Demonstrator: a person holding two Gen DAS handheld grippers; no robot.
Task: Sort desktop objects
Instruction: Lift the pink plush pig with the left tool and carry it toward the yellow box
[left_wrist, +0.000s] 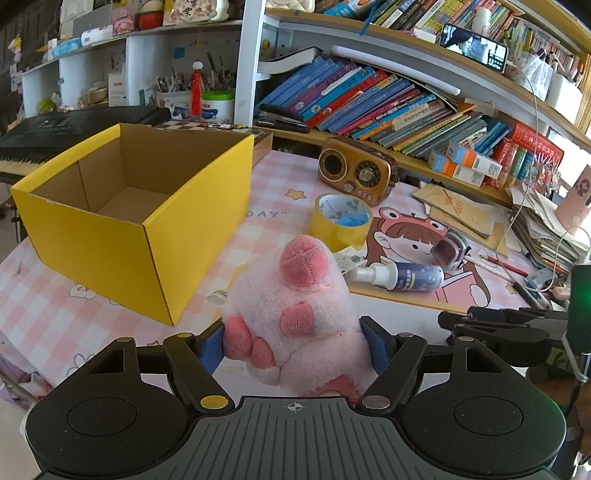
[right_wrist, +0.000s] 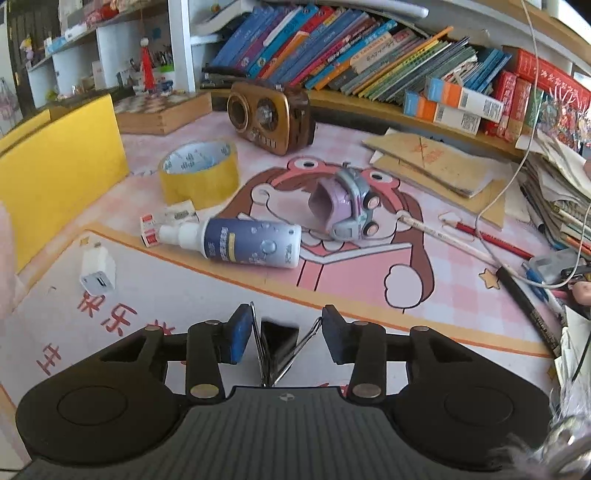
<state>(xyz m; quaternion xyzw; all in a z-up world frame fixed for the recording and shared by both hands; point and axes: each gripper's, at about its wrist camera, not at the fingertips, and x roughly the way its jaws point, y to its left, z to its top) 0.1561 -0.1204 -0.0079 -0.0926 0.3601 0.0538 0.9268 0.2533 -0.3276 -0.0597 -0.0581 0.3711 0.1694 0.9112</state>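
Left hand-held gripper (left_wrist: 293, 341) pinching a pink plush toy (left_wrist: 295, 314) between blue pads, toy upright with its long axis pointing up and forward, raised above the counter (left_wrist: 55, 295). Open yellow box (left_wrist: 136, 206) ahead and to the left of the toy, mouth up, nothing visible inside; nearer this hand than the other. Coming move judged to be a carry forward and left over the box rim.

Right hand-held gripper (right_wrist: 286, 332) spread around a black binder clip (right_wrist: 277, 347), wire handles splayed toward the pads; contact possibly just made on the left pad, hard to tell. Beyond, lying on the counter: spray bottle (right_wrist: 243, 243) on its side, long axis left to right, toy car (right_wrist: 347, 206), yellow tape roll (right_wrist: 199, 173), white charger (right_wrist: 98, 275).
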